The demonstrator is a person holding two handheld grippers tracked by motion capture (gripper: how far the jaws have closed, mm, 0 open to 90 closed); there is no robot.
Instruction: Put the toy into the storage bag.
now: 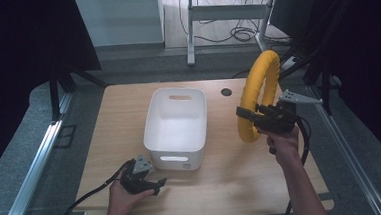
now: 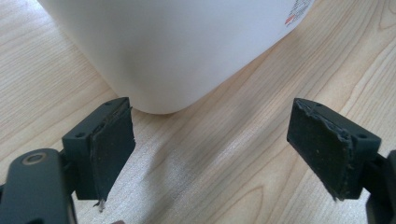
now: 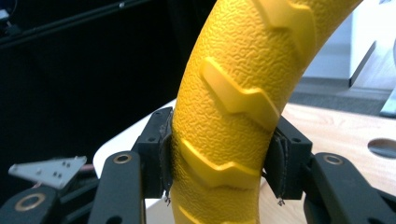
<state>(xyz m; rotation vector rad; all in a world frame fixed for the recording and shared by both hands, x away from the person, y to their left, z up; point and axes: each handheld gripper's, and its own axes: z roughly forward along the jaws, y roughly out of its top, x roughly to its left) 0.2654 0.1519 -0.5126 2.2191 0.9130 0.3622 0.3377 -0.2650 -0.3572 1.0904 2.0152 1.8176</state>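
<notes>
The right gripper (image 1: 252, 118) is raised over the table's right side, jaws clamped on the textured yellow rubber ring (image 1: 261, 94), which stands upright on edge. The left gripper (image 1: 158, 183) rests low, jaws spread, facing the white plastic bin (image 1: 177, 126).

I am seeing only a small red and dark printed label on the white bin (image 2: 187, 51), too blurred to read.

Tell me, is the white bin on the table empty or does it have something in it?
Empty. The high view shows the white bin's bare inside; the yellow ring is held outside it by the right gripper.
</notes>
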